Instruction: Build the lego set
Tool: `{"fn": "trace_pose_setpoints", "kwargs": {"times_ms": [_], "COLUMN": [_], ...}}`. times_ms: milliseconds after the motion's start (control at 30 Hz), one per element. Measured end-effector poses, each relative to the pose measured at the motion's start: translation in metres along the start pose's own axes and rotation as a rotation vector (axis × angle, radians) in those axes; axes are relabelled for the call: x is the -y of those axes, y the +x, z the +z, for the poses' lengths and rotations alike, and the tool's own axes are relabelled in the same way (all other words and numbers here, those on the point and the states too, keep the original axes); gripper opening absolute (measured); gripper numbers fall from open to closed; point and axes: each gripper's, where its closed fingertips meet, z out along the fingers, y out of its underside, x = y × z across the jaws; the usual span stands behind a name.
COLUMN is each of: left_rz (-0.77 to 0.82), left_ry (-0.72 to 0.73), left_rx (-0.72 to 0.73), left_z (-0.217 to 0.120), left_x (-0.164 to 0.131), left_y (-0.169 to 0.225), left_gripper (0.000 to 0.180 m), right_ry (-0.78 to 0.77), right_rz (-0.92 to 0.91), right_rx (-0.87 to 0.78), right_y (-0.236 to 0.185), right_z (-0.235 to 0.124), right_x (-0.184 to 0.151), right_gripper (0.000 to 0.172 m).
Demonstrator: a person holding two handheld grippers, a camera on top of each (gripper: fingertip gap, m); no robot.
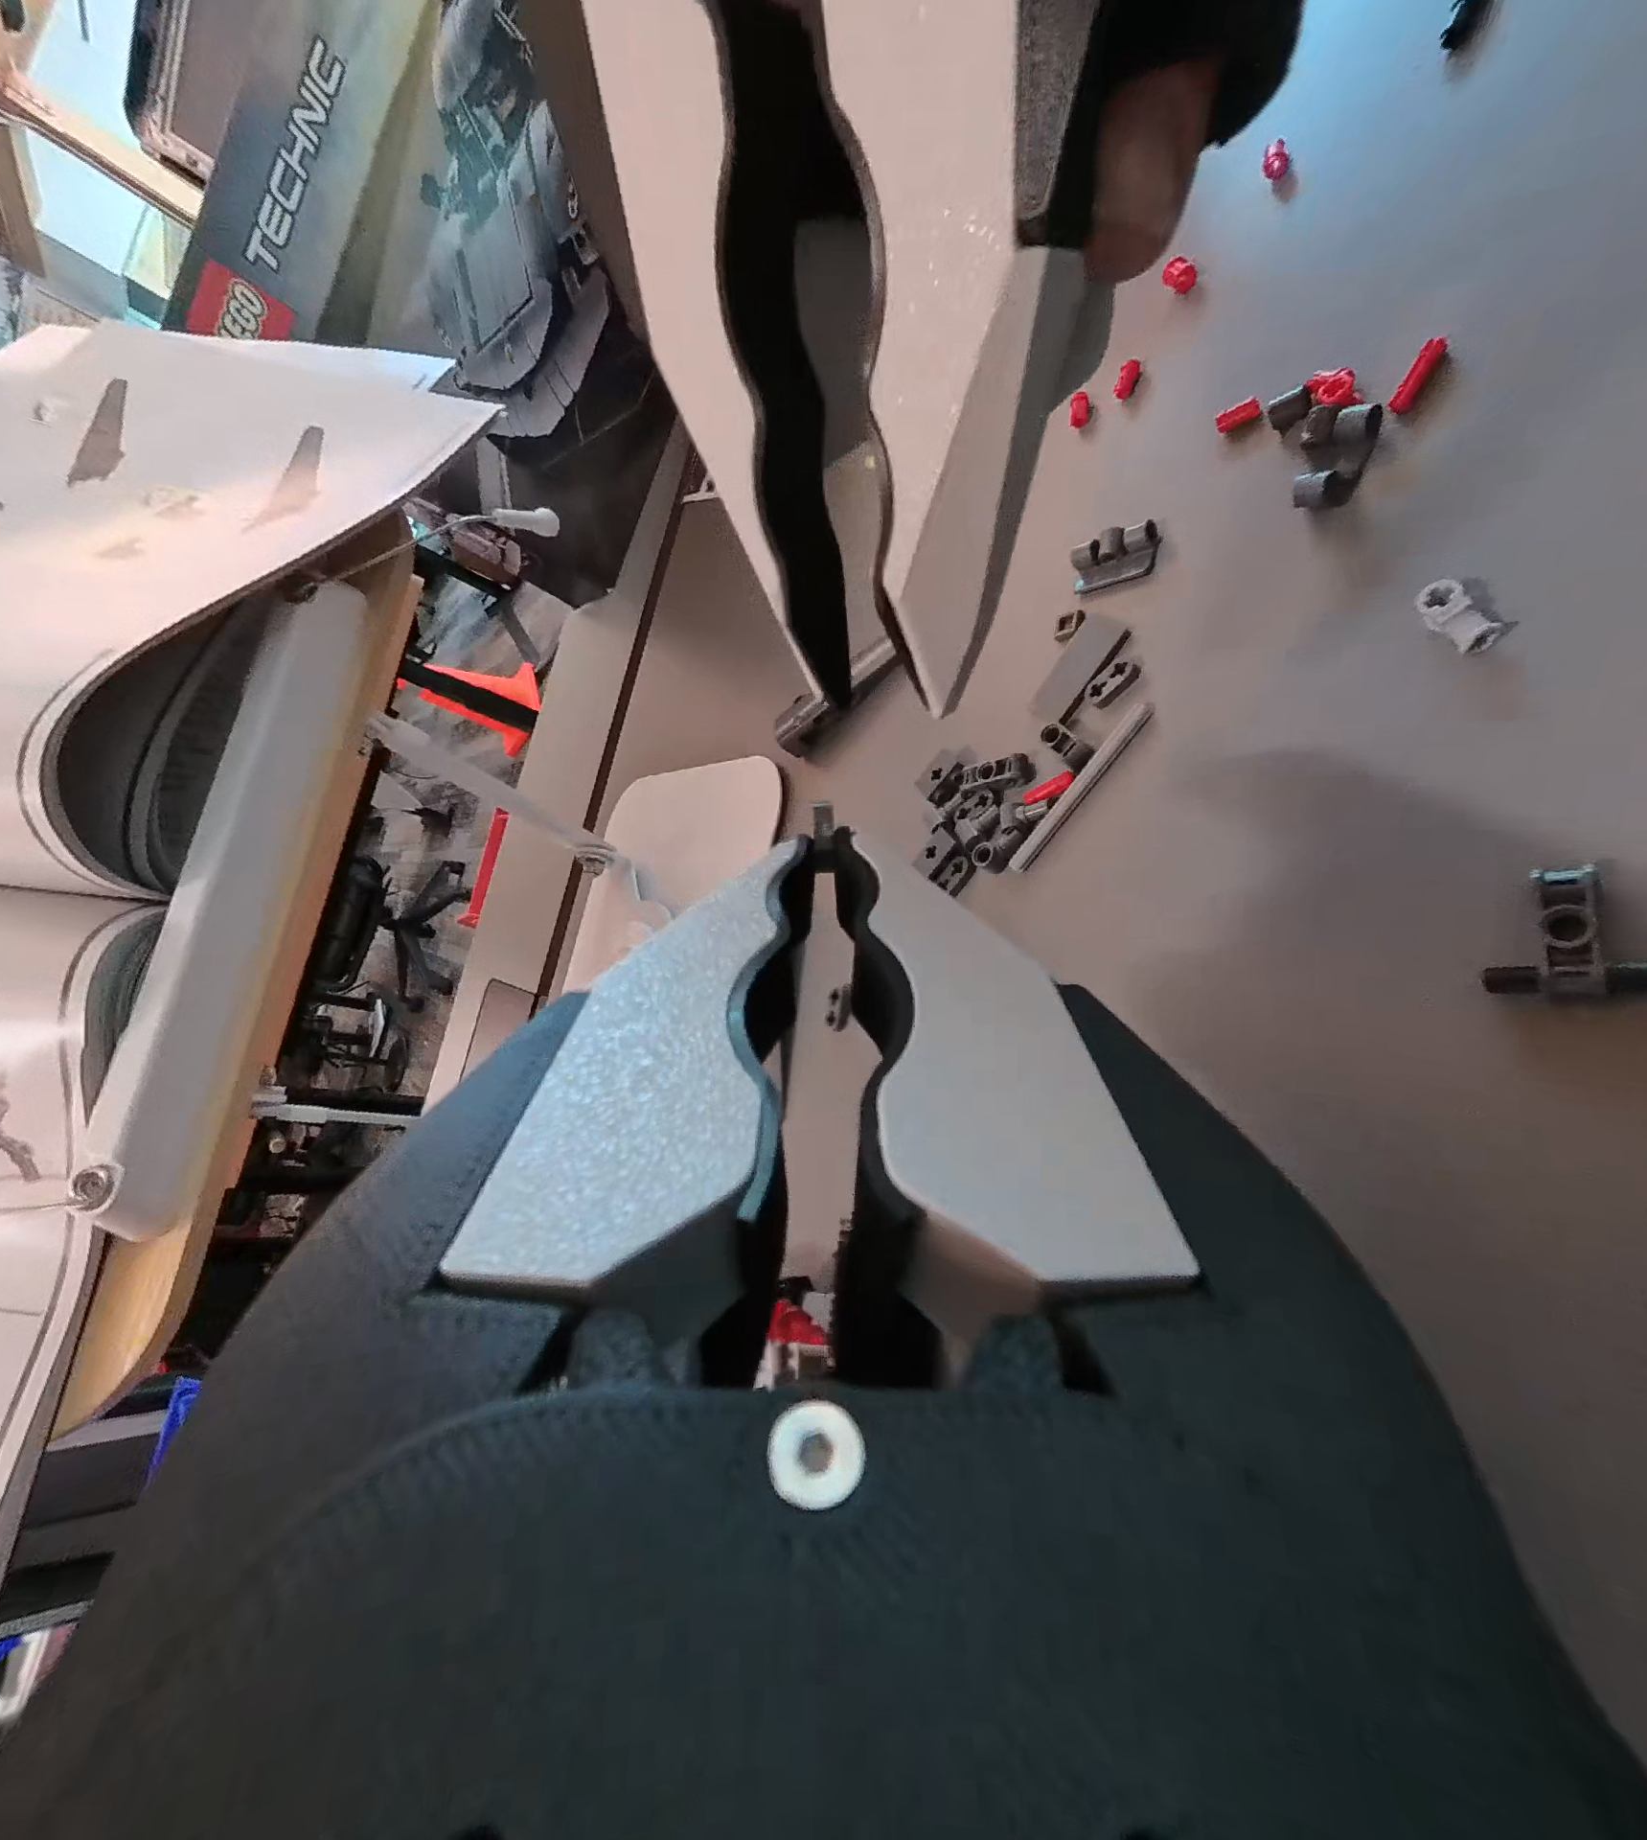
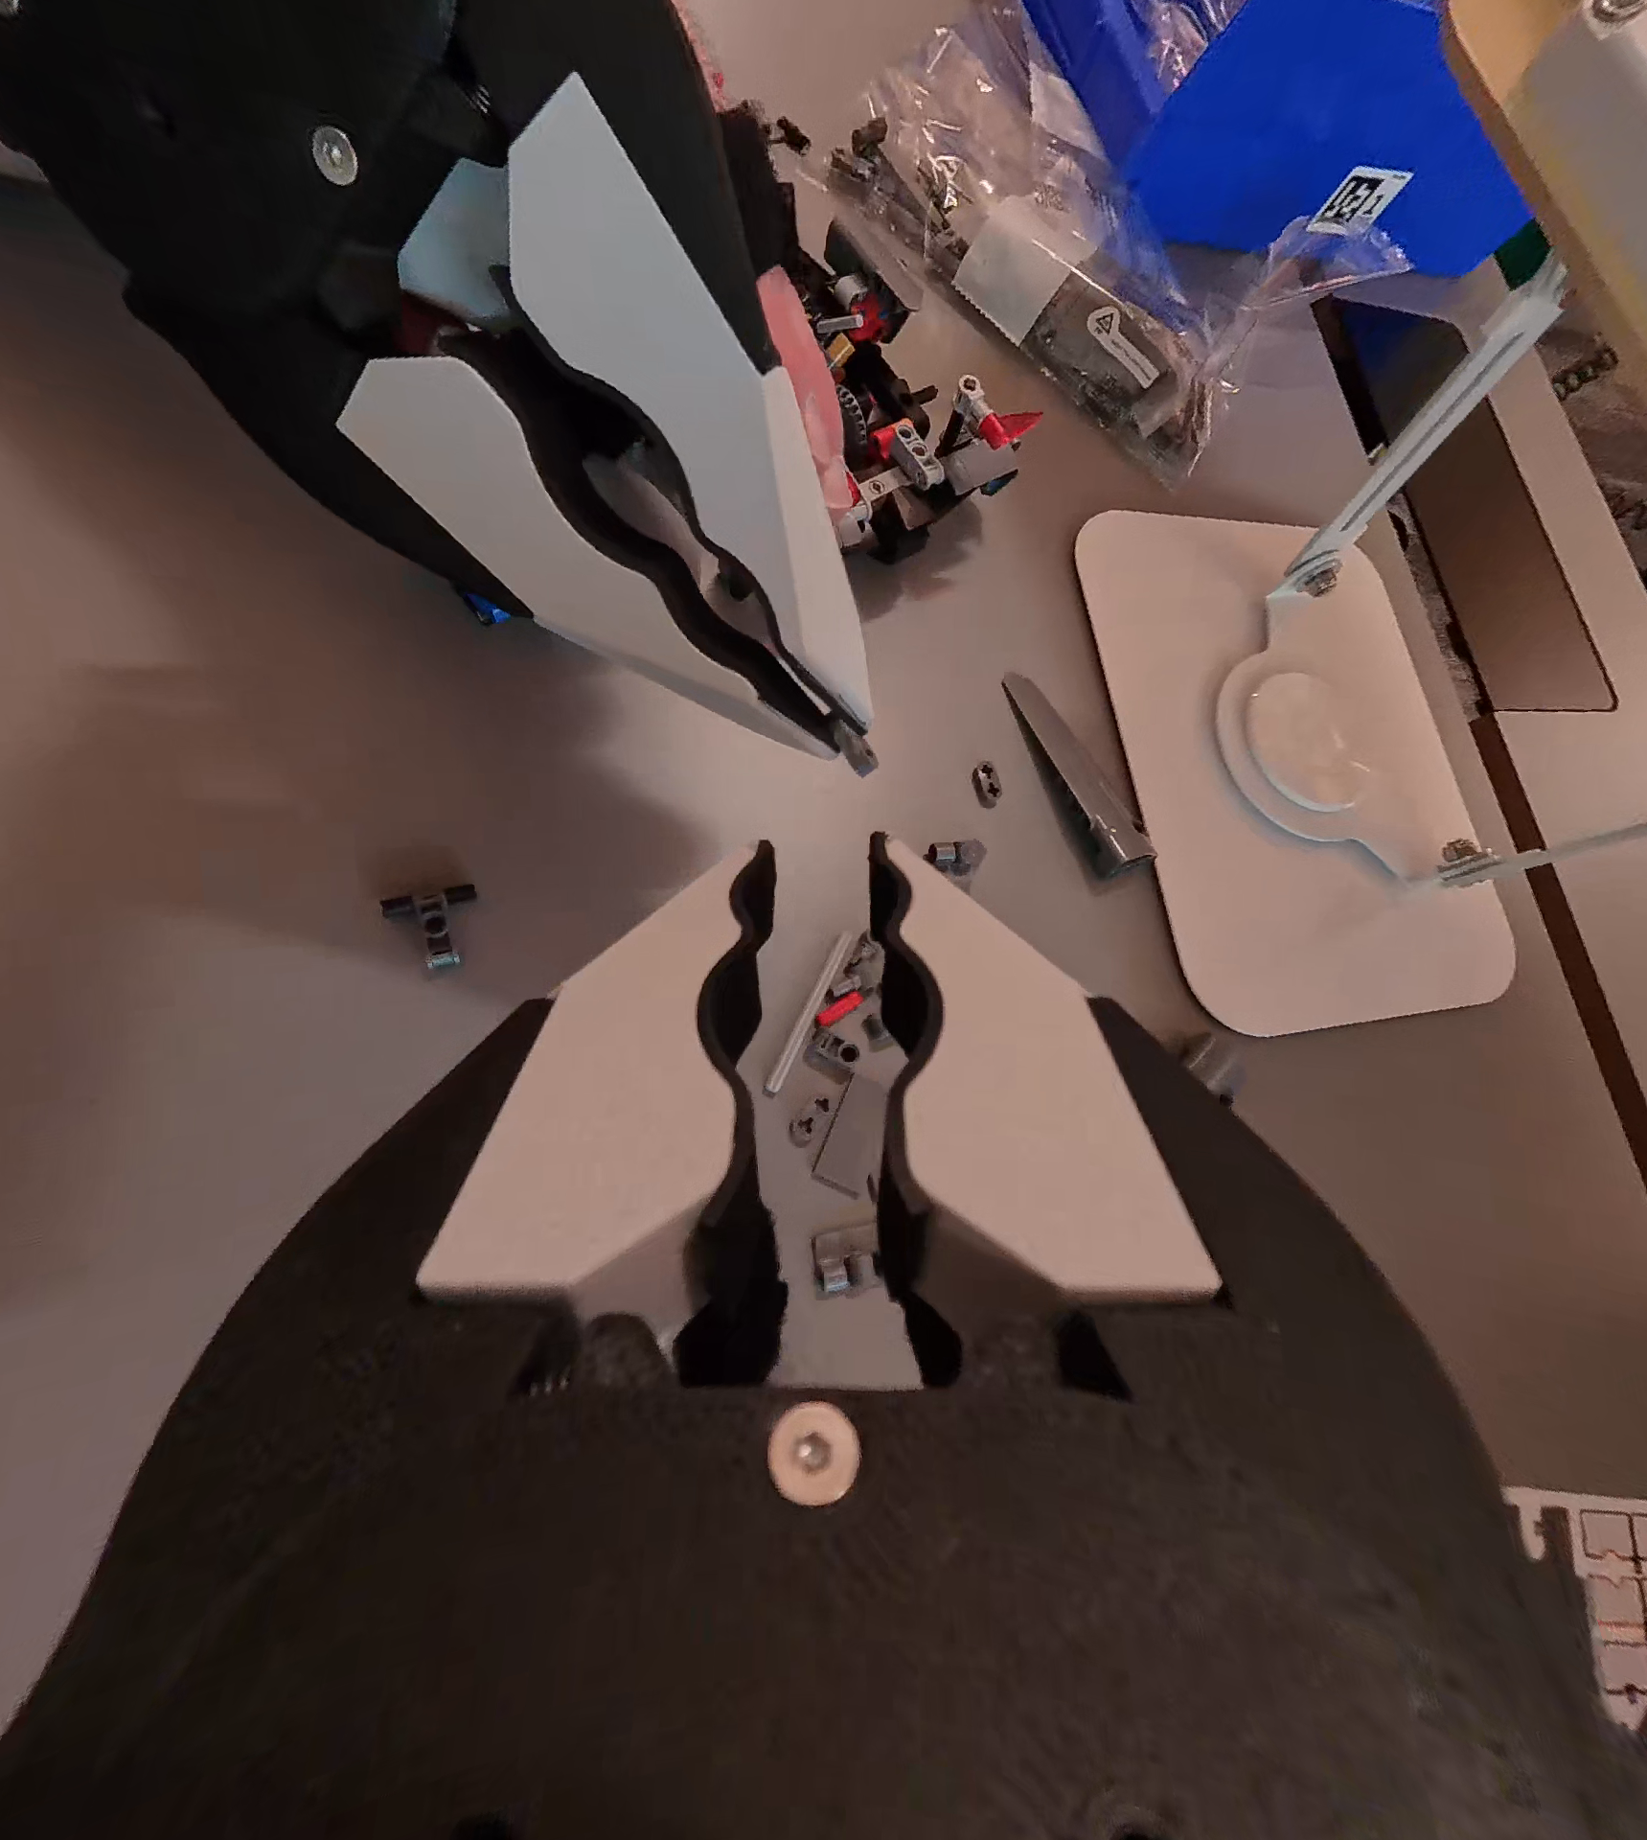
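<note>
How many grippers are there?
2. The left gripper is shut, pinching a small dark grey plastic piece at its tips. The right gripper is open above scattered grey and red plastic pieces on the table. None seems hidden.

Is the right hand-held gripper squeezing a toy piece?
No. The right hand-held gripper has its fingers apart with only bare table between the tips; the small pieces lie below on the table.
</note>
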Motion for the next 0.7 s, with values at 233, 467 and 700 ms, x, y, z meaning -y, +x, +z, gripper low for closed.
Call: {"fn": "trace_pose_setpoints", "kwargs": {"times_ms": [233,467,700], "left_rz": [0.001,-0.014,-0.120], "left_ry": [0.008,0.018,0.102], "left_rx": [-0.003,-0.011,-0.077], "left_z": [-0.002,-0.004,-0.011], "left_x": [0.005,0.008,0.018], "left_y": [0.002,0.002,0.002], "left_gripper": [0.001,0.001,0.001], "right_ry": [-0.028,-0.046,-0.040], "right_rz": [-0.044,-0.119,-0.192], "right_rx": [-0.036,-0.093,-0.124], "right_y": [-0.002,-0.002,-0.004], "right_z": [-0.002,-0.002,-0.003], "right_x": [0.004,0.006,0.010], "right_gripper": [0.015,0.016,0.014]}}
